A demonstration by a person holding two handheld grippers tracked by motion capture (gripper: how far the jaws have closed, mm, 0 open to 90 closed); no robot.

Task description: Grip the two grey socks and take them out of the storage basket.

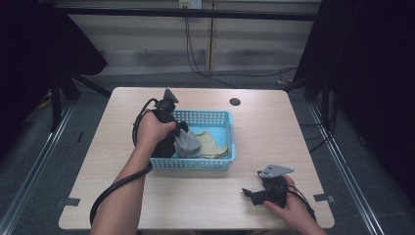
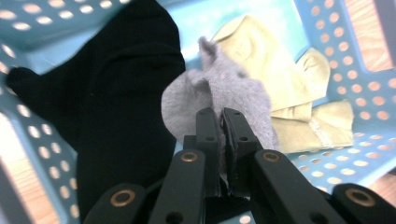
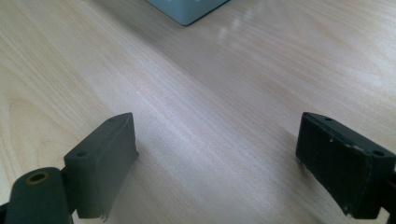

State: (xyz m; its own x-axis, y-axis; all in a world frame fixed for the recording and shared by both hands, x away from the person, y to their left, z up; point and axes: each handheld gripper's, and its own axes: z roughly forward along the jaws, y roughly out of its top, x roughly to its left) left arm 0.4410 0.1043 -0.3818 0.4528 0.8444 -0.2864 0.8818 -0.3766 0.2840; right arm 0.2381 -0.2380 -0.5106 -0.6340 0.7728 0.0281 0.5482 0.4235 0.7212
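Observation:
A light blue perforated basket (image 1: 220, 117) stands mid-table. It holds a black cloth (image 1: 169, 143), a grey cloth (image 1: 188, 142) and a yellowish cloth (image 1: 209, 143). My left gripper (image 2: 220, 116) reaches into the basket from above and is shut on the grey cloth (image 2: 219, 93), which bunches up around the jaws. The black cloth (image 2: 121, 93) lies to its left, the yellowish cloth (image 2: 289, 88) to its right. My right gripper (image 1: 252, 193) rests low over the table near the front right edge, open. In the right gripper view its fingertips (image 3: 105, 158) stand wide apart with bare wood between them.
The wooden table (image 1: 274, 137) has a round cable hole (image 1: 235, 102) at the back. Cables trail from both grippers. A corner of the basket (image 3: 187, 9) shows far ahead in the right gripper view. Dark curtains and floor rails flank the table.

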